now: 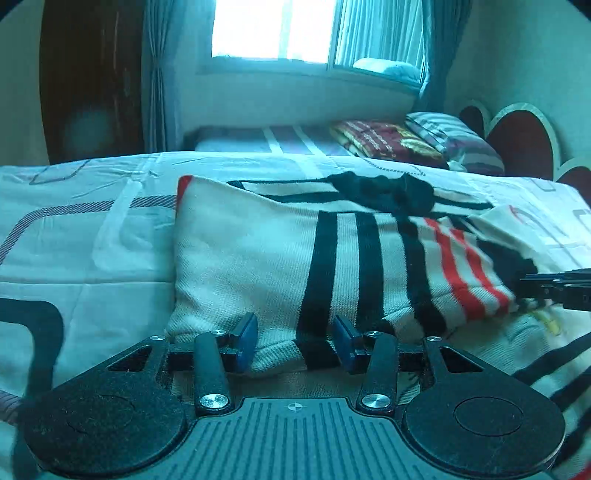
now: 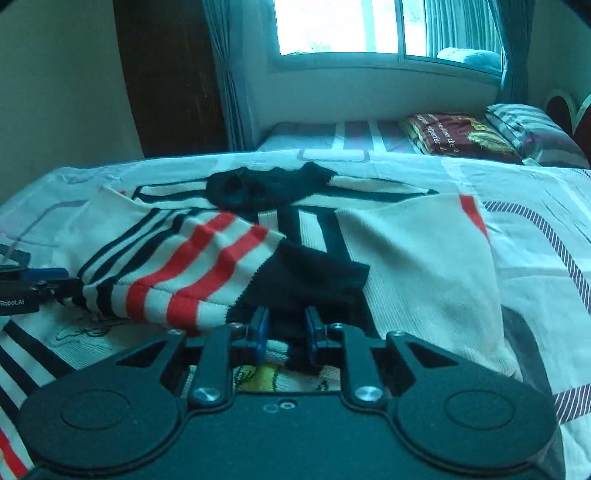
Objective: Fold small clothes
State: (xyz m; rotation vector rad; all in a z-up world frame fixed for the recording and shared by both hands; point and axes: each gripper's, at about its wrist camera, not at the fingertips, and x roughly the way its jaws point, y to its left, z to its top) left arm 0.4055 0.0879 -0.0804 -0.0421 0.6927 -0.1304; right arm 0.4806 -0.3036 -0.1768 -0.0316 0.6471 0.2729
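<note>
A cream knit sweater (image 1: 240, 251) with black and red stripes lies spread on the bed, its black collar (image 2: 258, 188) at the far end. My left gripper (image 1: 296, 341) has a bunched fold of the sweater's body filling the gap between its blue pads (image 1: 246, 338). The striped sleeve (image 2: 192, 273) lies folded across the body. Its black cuff (image 2: 306, 280) runs into my right gripper (image 2: 286, 332), whose jaws stand narrow and shut on it. Each gripper shows at the edge of the other's view, the right gripper (image 1: 554, 291) at the cuff end.
The bed sheet (image 1: 81, 236) is white with grey line patterns. Behind it stands a second bed with a folded maroon blanket (image 2: 458, 136) and a striped pillow (image 2: 532, 129). A window (image 1: 273, 29) with curtains and a dark wooden door (image 2: 166, 74) are at the back.
</note>
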